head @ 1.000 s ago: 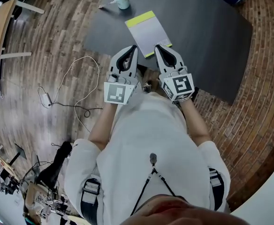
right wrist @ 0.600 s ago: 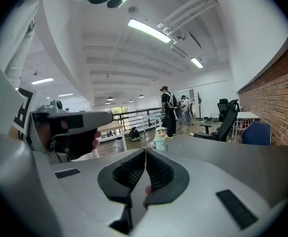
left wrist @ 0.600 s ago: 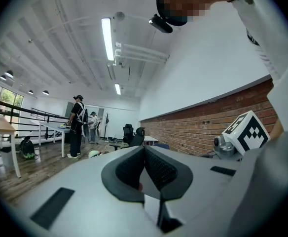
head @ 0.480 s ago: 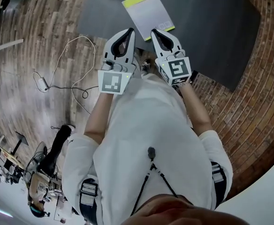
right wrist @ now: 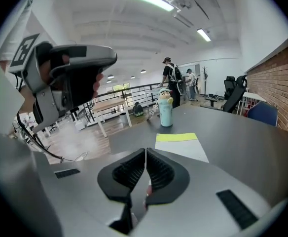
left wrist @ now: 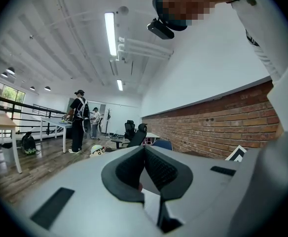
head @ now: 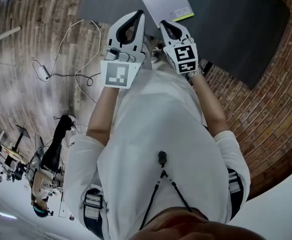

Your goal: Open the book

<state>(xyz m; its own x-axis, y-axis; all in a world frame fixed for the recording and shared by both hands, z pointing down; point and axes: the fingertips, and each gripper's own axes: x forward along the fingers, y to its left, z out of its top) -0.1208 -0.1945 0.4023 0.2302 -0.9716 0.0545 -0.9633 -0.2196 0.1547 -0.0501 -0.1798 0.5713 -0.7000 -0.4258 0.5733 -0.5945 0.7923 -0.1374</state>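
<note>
A: My left tongs (head: 139, 14) and right tongs (head: 164, 23) are both pinched together, empty. The book (head: 169, 2)?

B: Closed on the bench (head: 236, 29), just ahead of my right tongs. Pinched tips may shove it toward the bottle (right wrist: 165, 110) beyond, not lift the cover.

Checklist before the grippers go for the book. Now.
1. Book closed and flat on the table: ok.
2. Book ahead of the right gripper, nothing between them: ok.
3. Right gripper ready to take the cover: not ok, jaws shut and empty.
4. Left gripper ready to help: not ok, jaws shut and empty, and its view misses the book.
5. Bottle clear of the book: ok, it stands apart beyond the far edge.
6. Which edge is the spine: cannot tell.
</note>
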